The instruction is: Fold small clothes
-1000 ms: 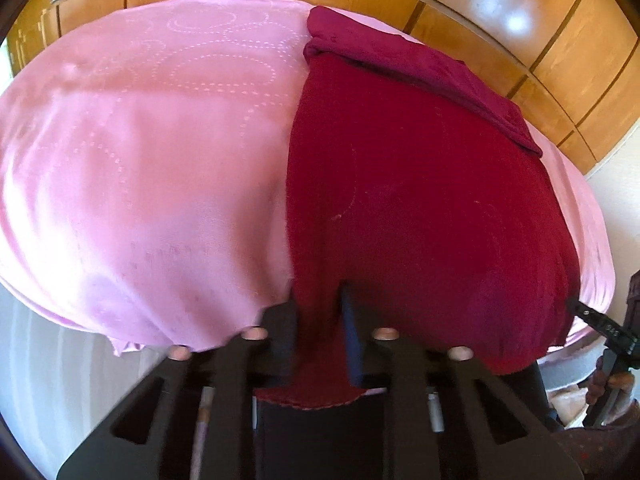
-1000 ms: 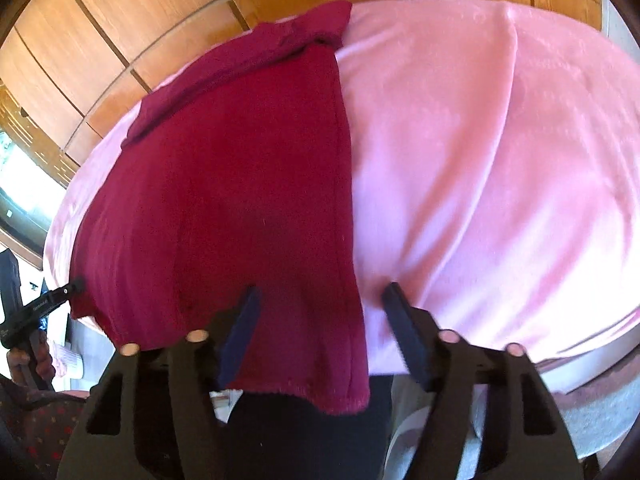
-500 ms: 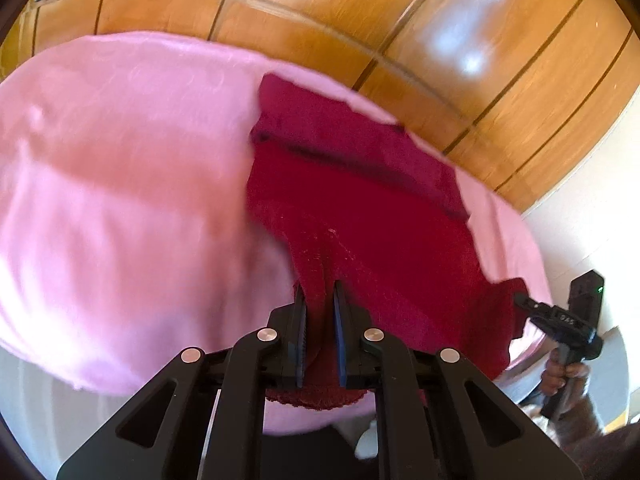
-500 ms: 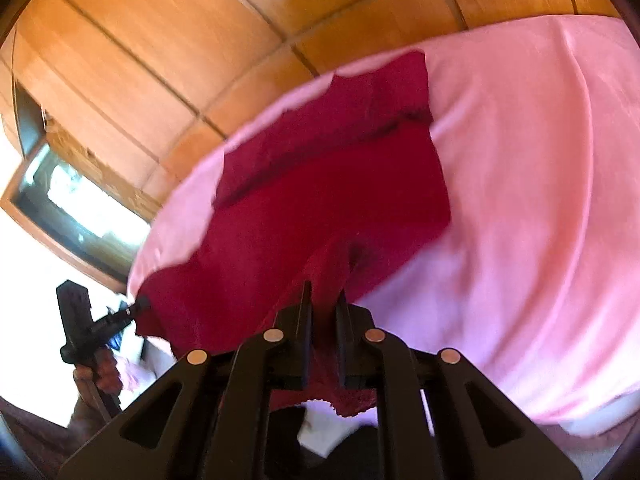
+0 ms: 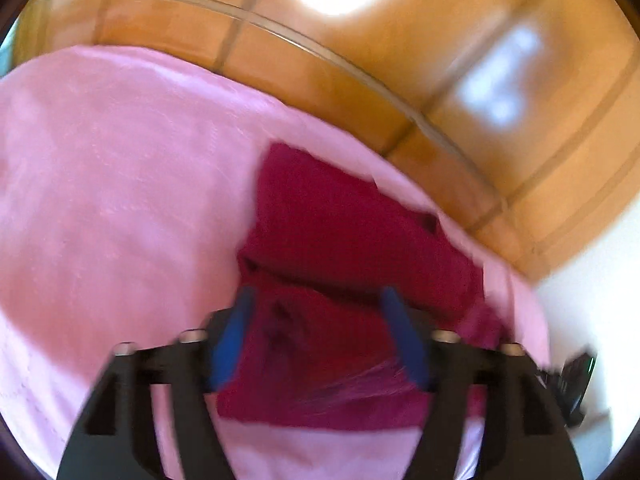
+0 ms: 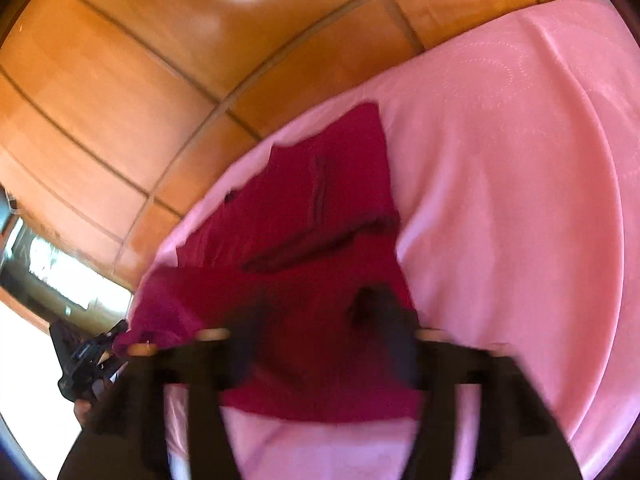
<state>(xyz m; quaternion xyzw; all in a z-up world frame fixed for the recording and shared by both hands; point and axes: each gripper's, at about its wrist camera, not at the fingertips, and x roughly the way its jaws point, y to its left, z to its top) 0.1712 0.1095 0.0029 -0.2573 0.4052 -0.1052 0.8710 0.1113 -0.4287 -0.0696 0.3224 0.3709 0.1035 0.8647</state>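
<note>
- Garment [image 5: 352, 240], dark red, lies on a pink bedcover [image 5: 120, 200], ahead of and beneath both tools; its near part is doubled over the far part, with a fold line crossing just beyond the fingertips.
- Left tool [image 5: 320, 336]: jaws opening, blue pads spread wide; the red cloth shows between them, but the pads do not press on it.
- Right tool [image 6: 320, 344]: jaws opening too, fingers dark and blurred, set wide; the cloth lies between and below them, unpinched.
- Near hem of the cloth ends just short of the tools' bodies, with pink cover showing beneath it.
- Wooden panels [image 6: 120, 80] rise behind the bed, beyond the cloth.
- In the right view, the other tool [image 6: 86, 356] appears at far left, beside the cloth's left corner.
- Both views are motion-blurred.
</note>
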